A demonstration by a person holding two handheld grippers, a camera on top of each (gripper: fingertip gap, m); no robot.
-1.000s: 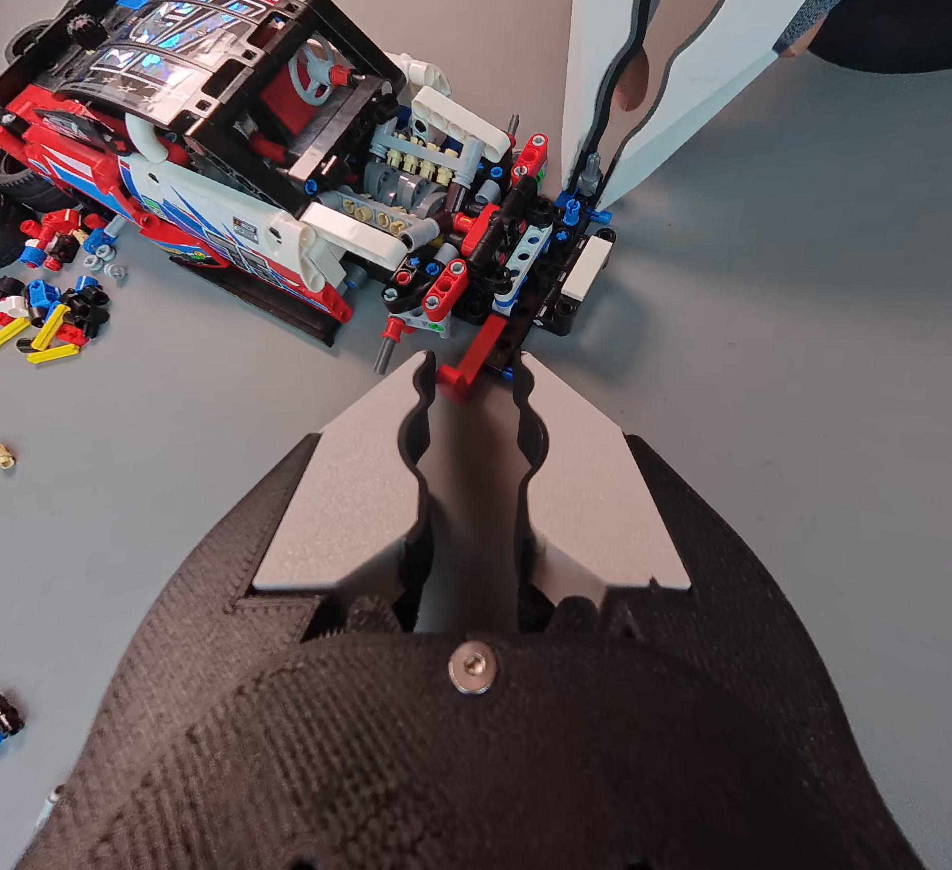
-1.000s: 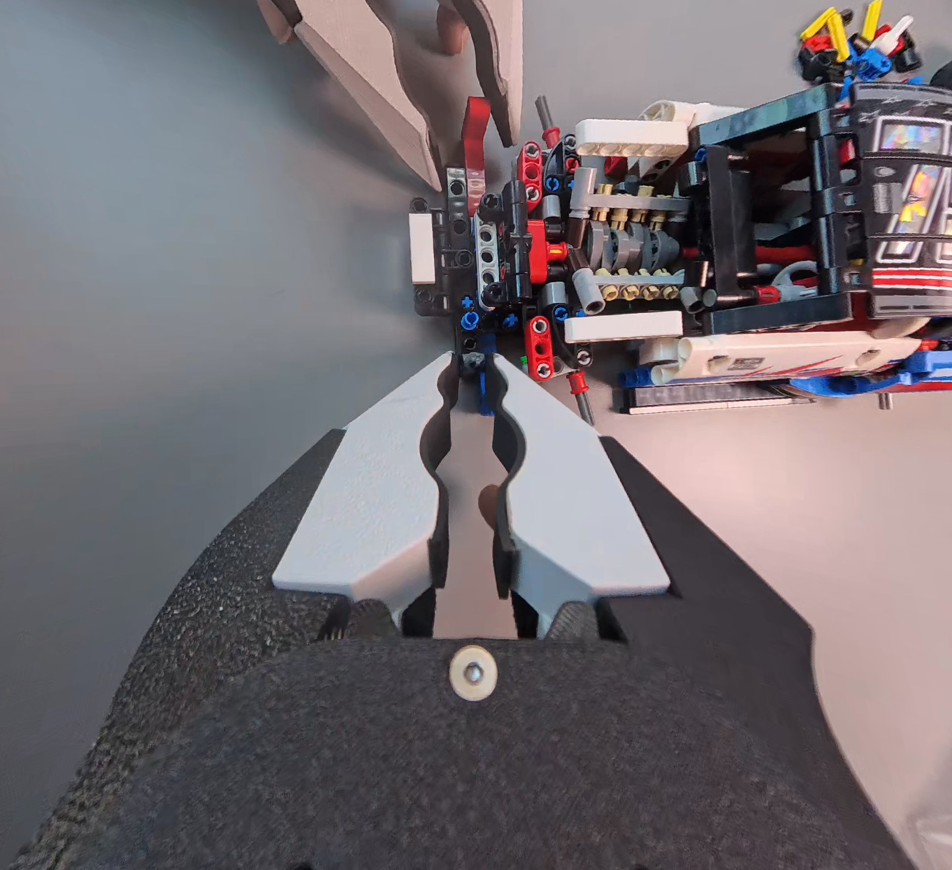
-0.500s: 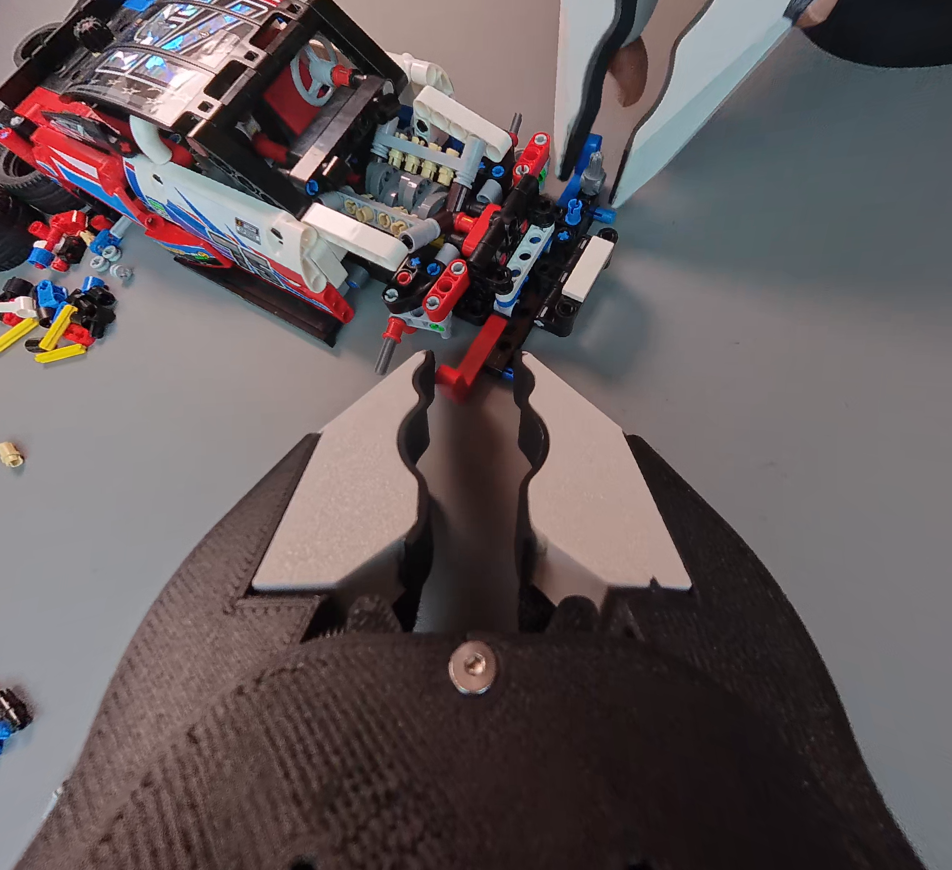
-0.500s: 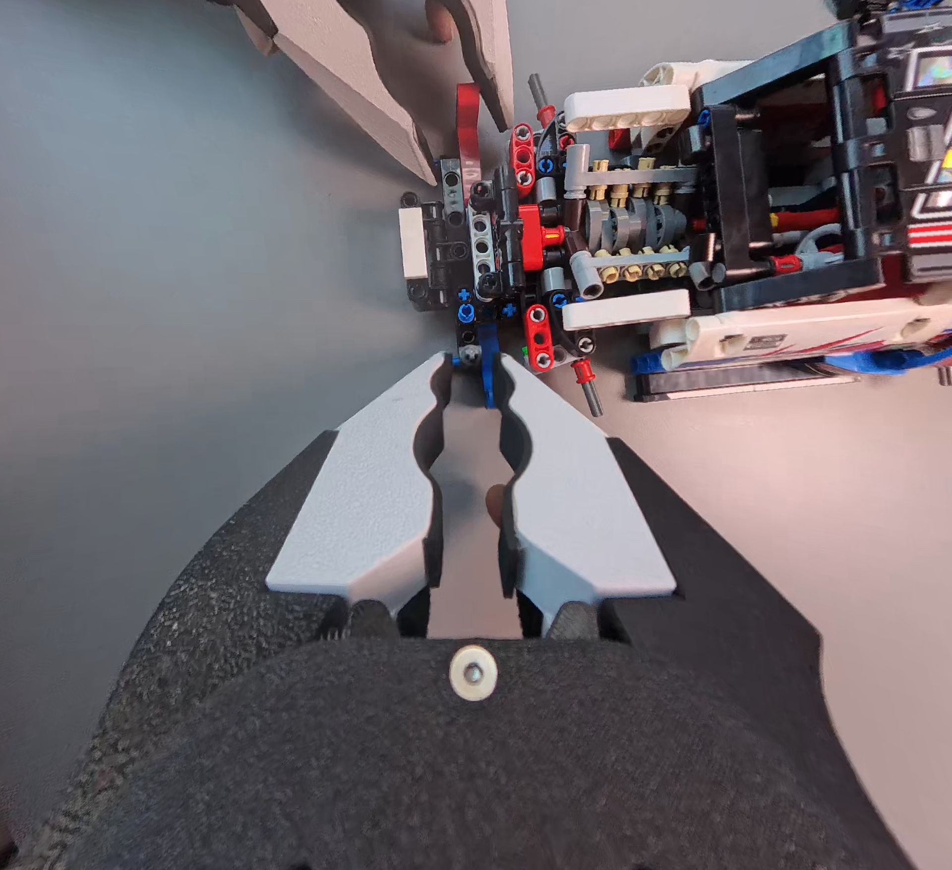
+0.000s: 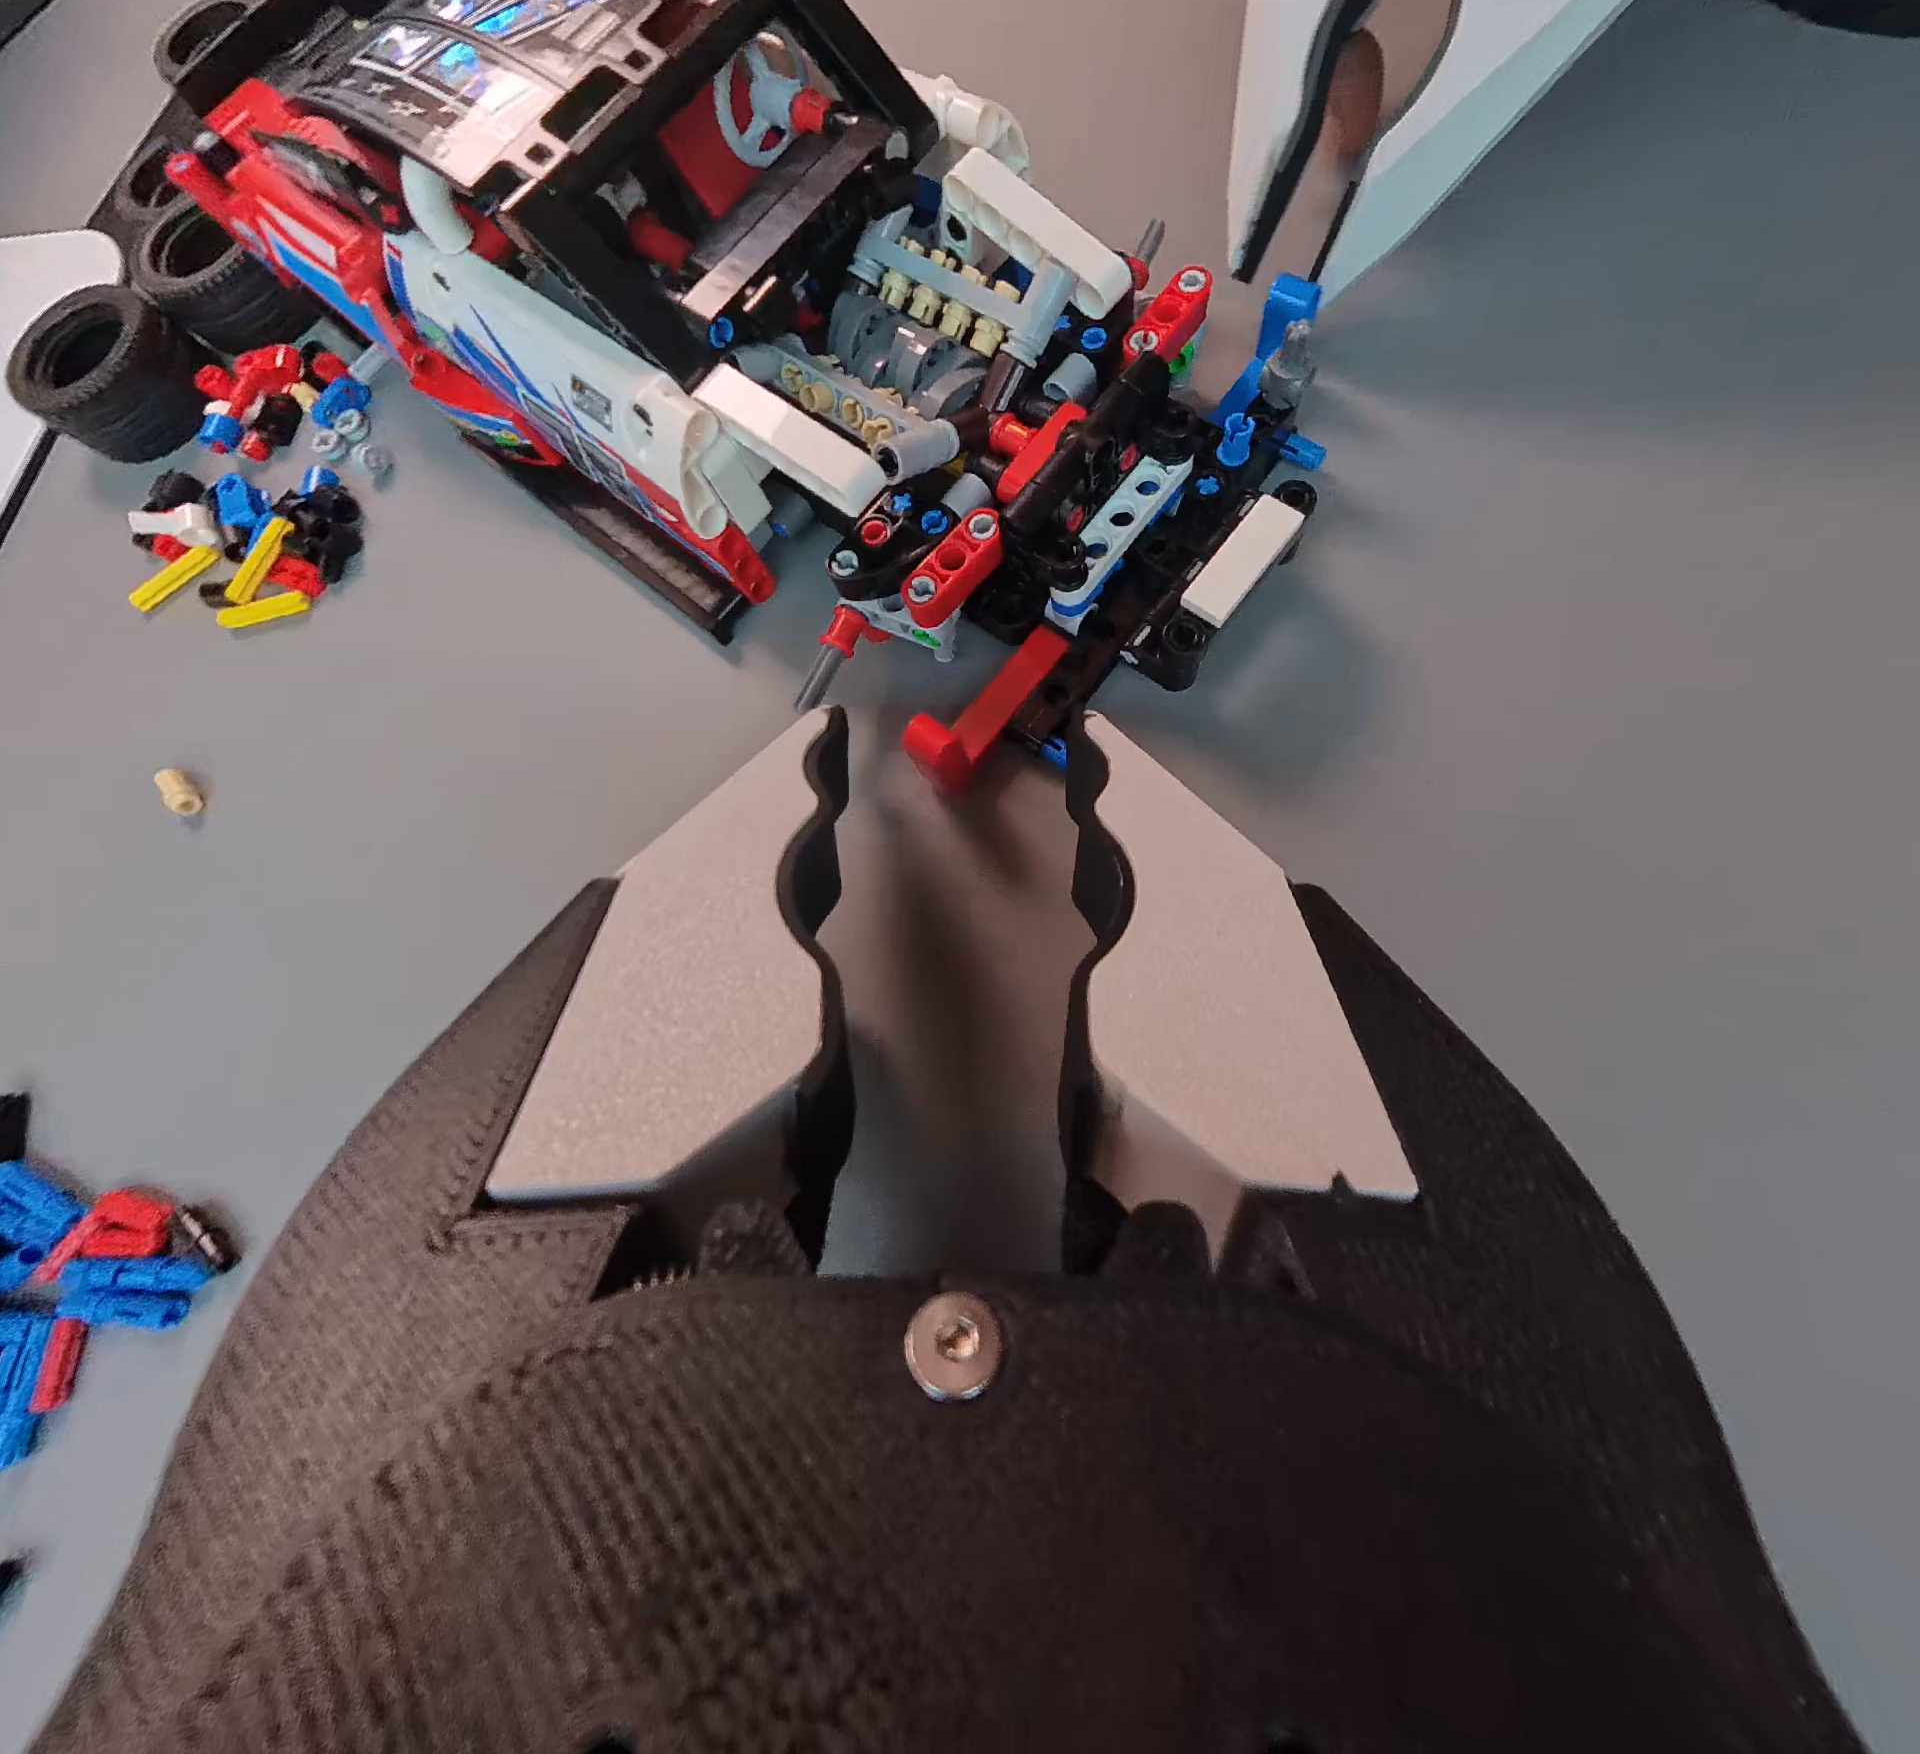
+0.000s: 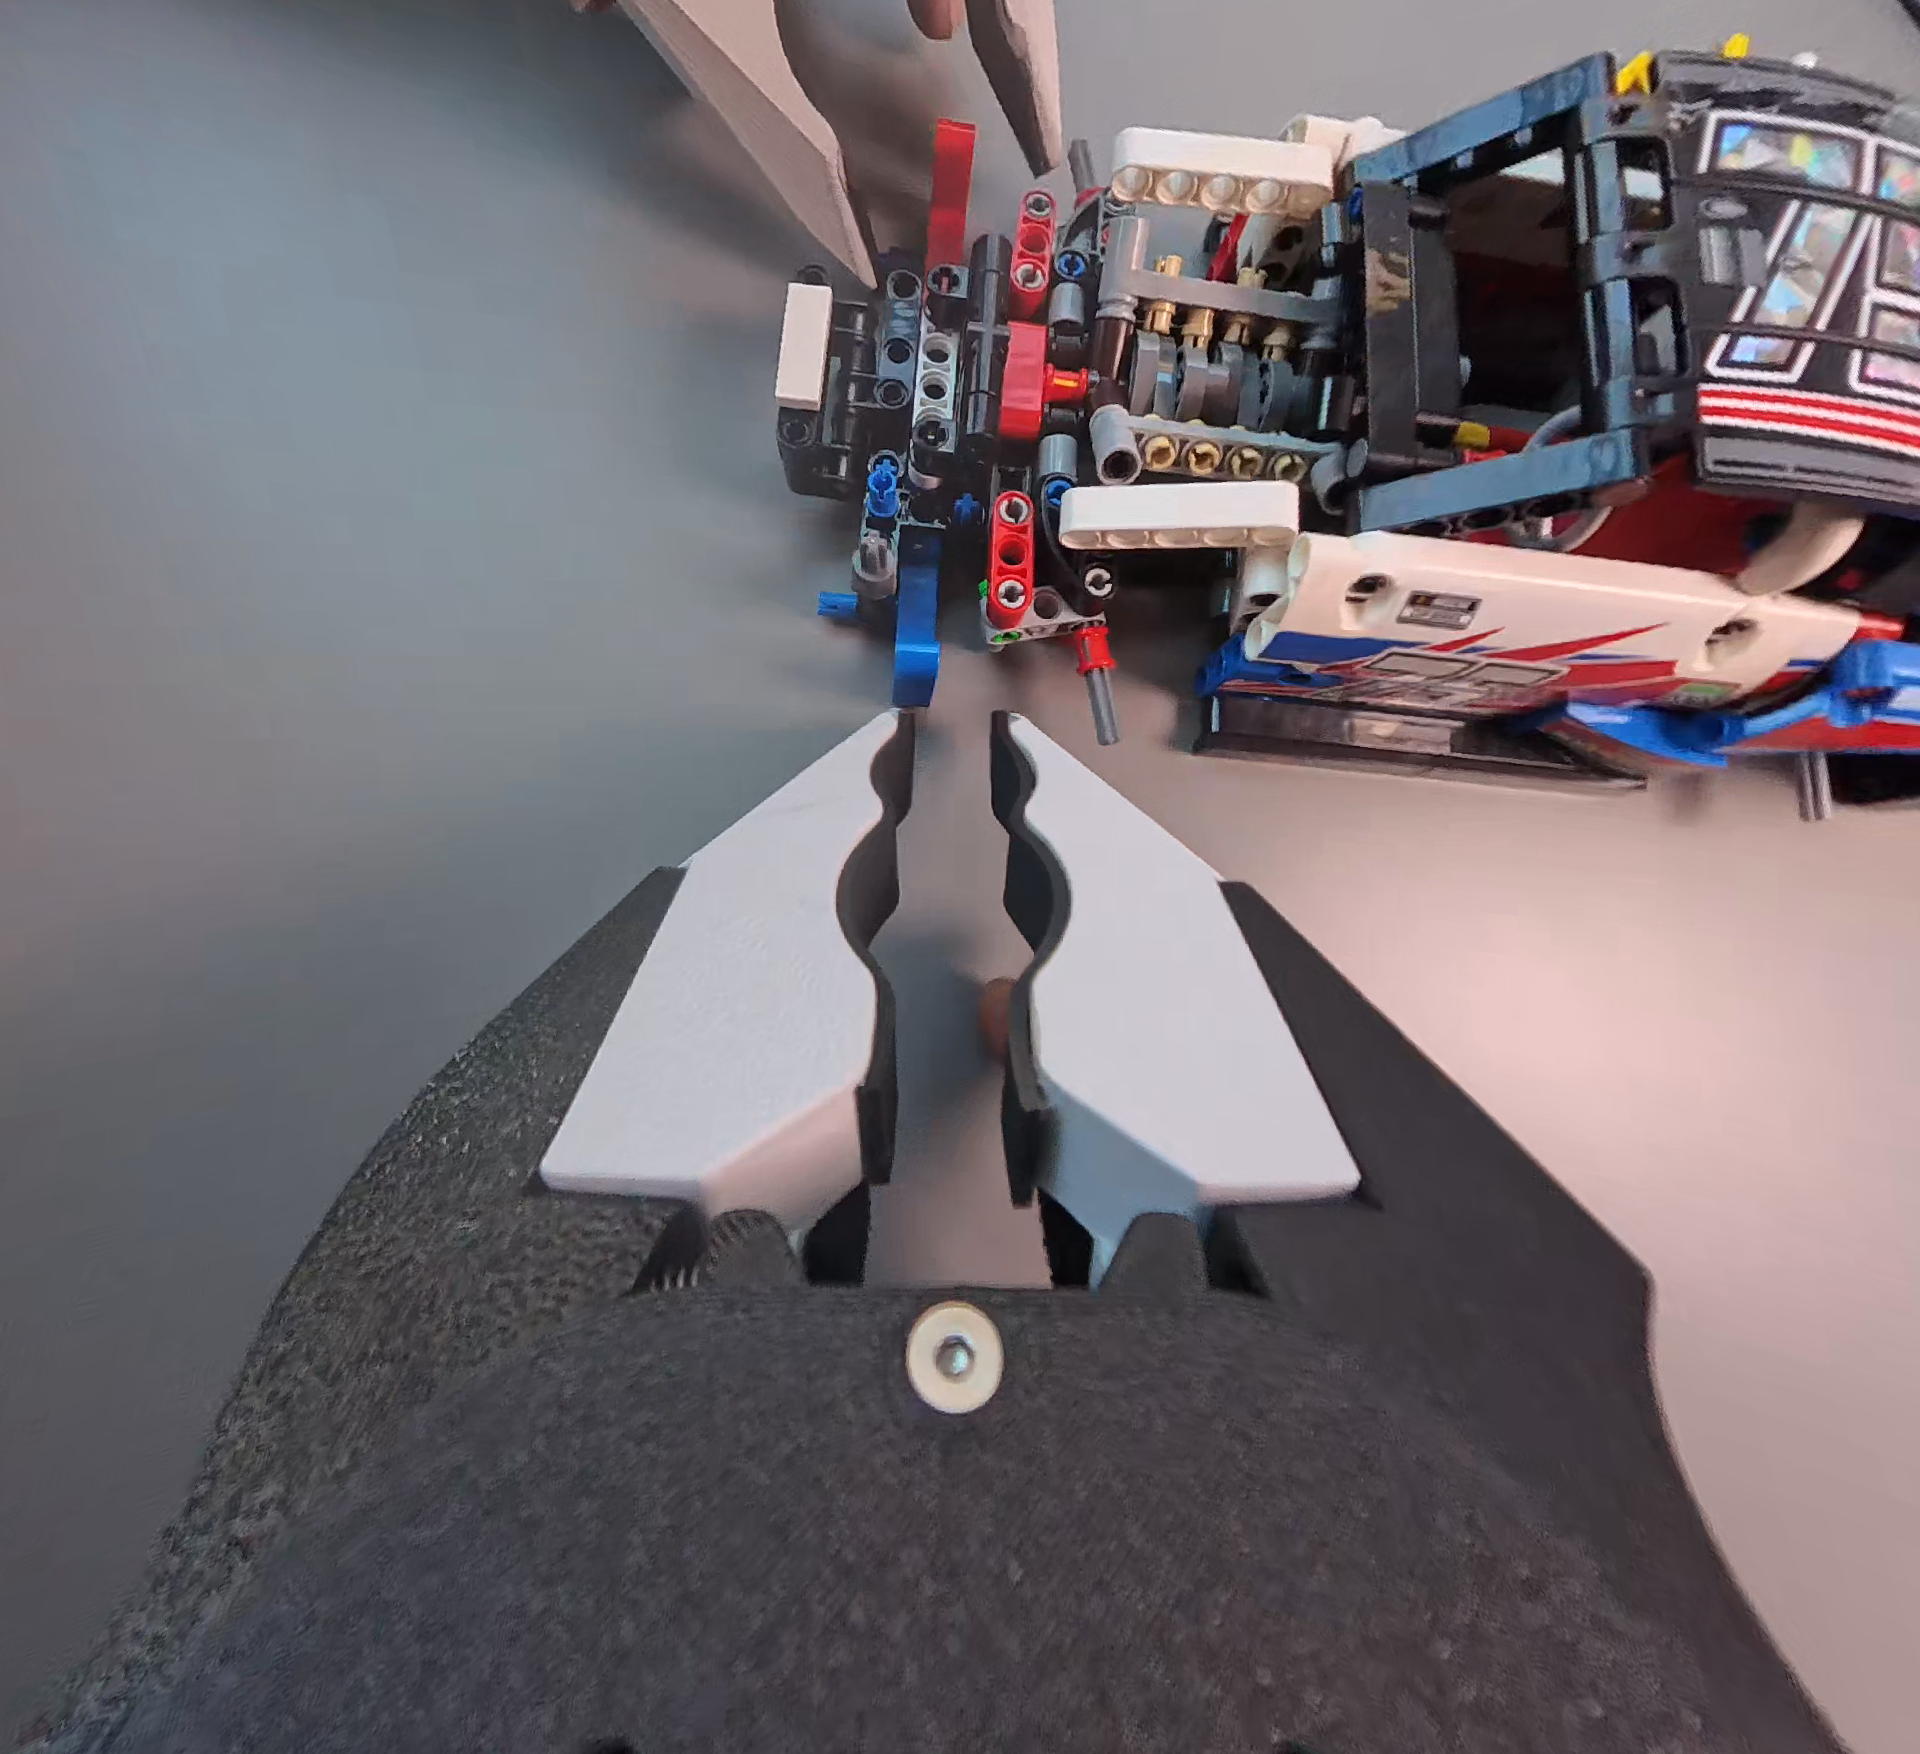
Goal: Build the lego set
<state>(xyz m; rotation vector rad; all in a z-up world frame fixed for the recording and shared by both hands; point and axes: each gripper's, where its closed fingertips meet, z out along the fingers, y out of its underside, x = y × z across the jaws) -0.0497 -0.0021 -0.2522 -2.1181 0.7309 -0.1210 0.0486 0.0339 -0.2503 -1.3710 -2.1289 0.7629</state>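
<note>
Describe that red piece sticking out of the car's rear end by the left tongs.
The red piece is a glossy plastic beam ending in a short hooked foot. It juts from the black frame at the car's rear, low over the grey table. The left tongs are open around its tip, with no clear contact.

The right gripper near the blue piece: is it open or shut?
Open. The right gripper shows bare table between its fingertips, and the blue piece sits just beyond them, not pinched.
</note>
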